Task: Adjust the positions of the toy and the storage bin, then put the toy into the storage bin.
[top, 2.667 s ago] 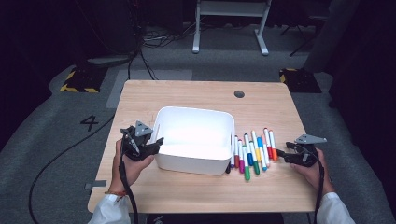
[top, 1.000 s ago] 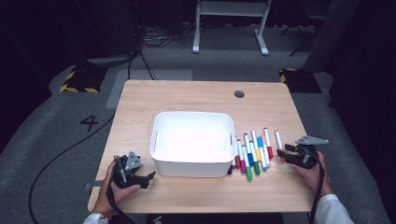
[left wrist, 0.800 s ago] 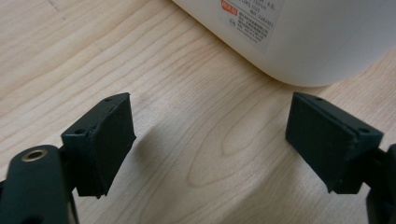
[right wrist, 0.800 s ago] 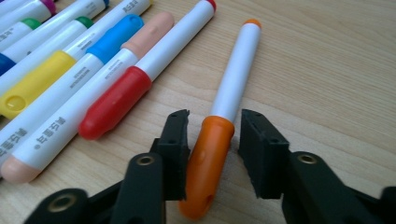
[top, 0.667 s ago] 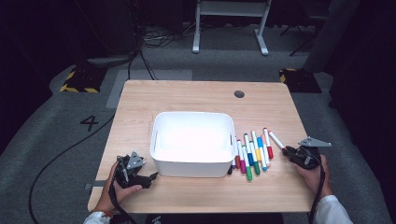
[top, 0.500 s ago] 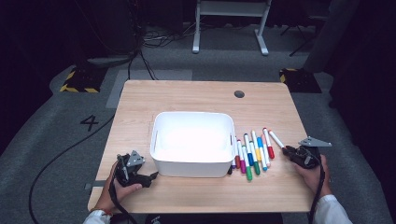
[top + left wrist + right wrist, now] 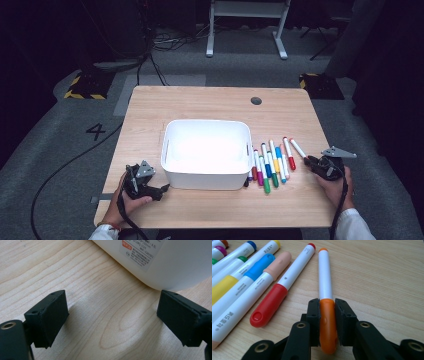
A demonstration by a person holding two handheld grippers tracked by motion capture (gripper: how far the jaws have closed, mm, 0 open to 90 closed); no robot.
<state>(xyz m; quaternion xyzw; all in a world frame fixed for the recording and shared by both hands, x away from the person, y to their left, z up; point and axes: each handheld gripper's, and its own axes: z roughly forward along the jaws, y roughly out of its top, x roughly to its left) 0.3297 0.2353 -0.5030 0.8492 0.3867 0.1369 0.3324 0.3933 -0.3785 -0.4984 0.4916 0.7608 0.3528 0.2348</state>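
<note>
The orange marker (image 7: 325, 292) lay on the wooden table (image 7: 200, 107) at the right end of the row of markers (image 7: 270, 165), just right of the red-capped marker (image 7: 284, 285), with its orange cap toward us. Our right gripper (image 7: 327, 315) had just been closing and now clamped that cap between its 2 black pads, the white barrel running away from the jaws toward the far side. In the high view the same gripper (image 7: 314, 164) sat near the right edge of the table, with the marker's barrel (image 7: 297, 148) slanting away from it toward the far left.

To the left of the row stood the white plastic bin (image 7: 206, 152), open and apparently empty. Our left gripper (image 7: 159, 190) rested at the bin's near left corner, its jaws spread wide with nothing between them, only bare wood and the bin's rounded corner (image 7: 160, 262) beyond.

We judged the step in hand to be lifting this marker clear. Since the grip was on the cap end alone, the long barrel could droop or swing, so a straight, slow lift would serve best, keeping away from the red-capped neighbour before carrying it left over the bin's rim. The cap itself might slip off under a jerk.
</note>
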